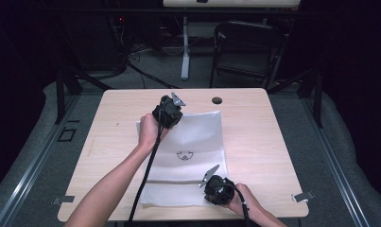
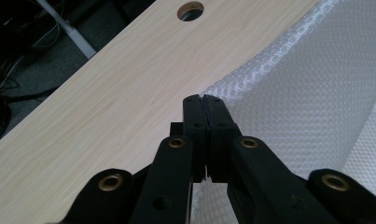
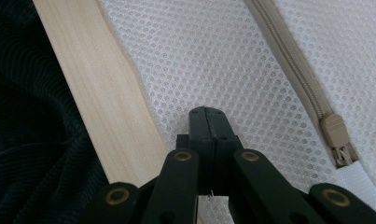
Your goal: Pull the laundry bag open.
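mesh bag point(image 1: 188, 142): was white, with a fine honeycomb pattern of small holes across its cloth; a small black line drawing sat near its middle.
zipper point(image 3: 293, 70): was beige, its pull tab point(image 3: 337, 140) the same beige, ending beside a plain white strip of tape.
table point(image 1: 254, 123): was pale wood with a faint, straight grain; a dark round hole point(image 1: 217, 100) marked its far side.
left gripper point(image 2: 204, 105): was matt black, with brass-coloured rings at its pivots and a grey plate on top.
right gripper point(image 3: 209, 114): was black too, with the same brass rings.
cables point(image 1: 148, 175): were black.
floor point(image 1: 41, 127): was grey.
chair point(image 1: 247, 47): was black.
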